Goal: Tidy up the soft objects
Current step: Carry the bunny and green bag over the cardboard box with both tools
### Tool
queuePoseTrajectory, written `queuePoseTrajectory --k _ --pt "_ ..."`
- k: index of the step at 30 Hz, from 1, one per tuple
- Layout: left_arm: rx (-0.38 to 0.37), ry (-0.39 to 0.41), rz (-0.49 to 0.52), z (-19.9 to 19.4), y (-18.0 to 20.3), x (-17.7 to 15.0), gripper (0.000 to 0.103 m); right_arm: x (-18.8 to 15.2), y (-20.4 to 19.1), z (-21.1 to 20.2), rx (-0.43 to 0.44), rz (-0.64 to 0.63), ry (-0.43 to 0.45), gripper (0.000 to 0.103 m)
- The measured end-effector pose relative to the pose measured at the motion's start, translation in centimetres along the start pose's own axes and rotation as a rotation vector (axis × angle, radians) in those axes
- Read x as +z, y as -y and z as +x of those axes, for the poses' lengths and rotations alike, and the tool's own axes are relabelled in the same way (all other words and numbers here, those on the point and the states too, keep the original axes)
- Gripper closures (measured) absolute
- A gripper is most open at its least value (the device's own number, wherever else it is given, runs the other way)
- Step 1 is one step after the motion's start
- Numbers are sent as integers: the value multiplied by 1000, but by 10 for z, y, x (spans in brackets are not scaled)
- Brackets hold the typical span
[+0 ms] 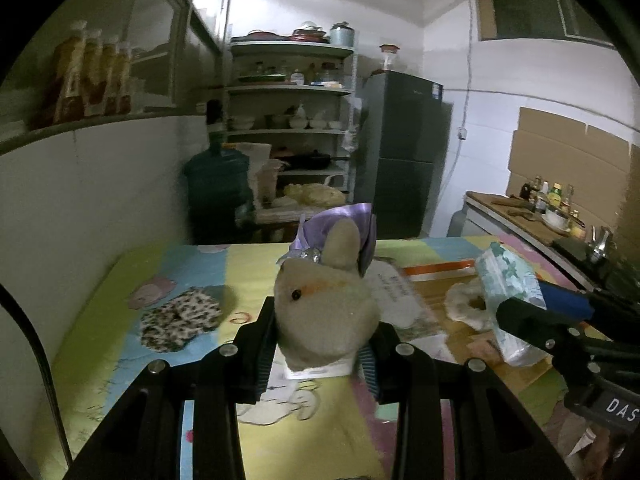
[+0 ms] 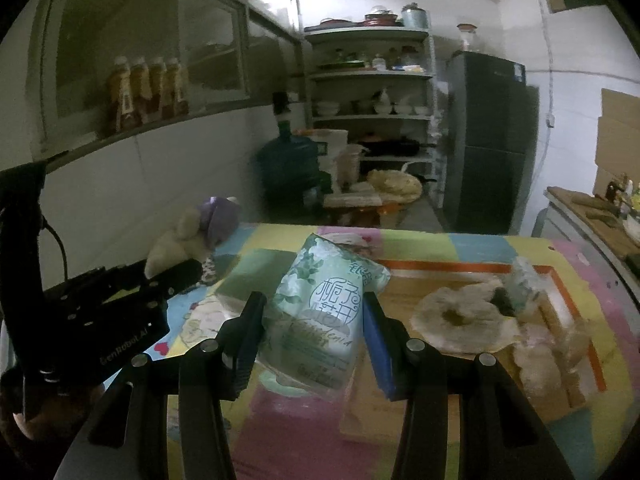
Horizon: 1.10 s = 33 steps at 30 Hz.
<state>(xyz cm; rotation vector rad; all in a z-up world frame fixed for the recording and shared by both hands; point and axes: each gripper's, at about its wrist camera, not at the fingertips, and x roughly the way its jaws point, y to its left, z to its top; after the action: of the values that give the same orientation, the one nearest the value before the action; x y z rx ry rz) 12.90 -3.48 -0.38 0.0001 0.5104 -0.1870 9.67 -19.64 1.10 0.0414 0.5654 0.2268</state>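
My left gripper (image 1: 320, 336) is shut on a beige plush rabbit (image 1: 326, 312) with a purple bow, held above the colourful table mat (image 1: 100, 344). My right gripper (image 2: 312, 320) is shut on a green tissue pack (image 2: 320, 312) and holds it over the mat. The rabbit (image 2: 176, 240) and left gripper show at the left of the right wrist view. The tissue pack (image 1: 510, 288) shows at the right of the left wrist view. A cream fluffy ring (image 2: 460, 320) lies on a wooden tray (image 2: 568, 280).
A leopard-print soft piece (image 1: 180, 318) lies on the mat's left. More soft items (image 2: 540, 360) lie on the tray. A wall runs along the left. A water jug (image 1: 218, 188), shelves (image 1: 288, 120) and a fridge (image 1: 404, 152) stand behind the table. A counter (image 1: 532, 224) is at right.
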Motion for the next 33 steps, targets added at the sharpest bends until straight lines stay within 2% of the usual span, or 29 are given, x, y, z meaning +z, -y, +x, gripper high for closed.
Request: queuePoseTrajectory --k 19,33 --pt "-126 -30 74 27 93 5 66 -14 81 -27 -91 96 16 53" --pt "-167 -84 123 55 147 -4 66 -27 137 -30 -149 169 7 53"
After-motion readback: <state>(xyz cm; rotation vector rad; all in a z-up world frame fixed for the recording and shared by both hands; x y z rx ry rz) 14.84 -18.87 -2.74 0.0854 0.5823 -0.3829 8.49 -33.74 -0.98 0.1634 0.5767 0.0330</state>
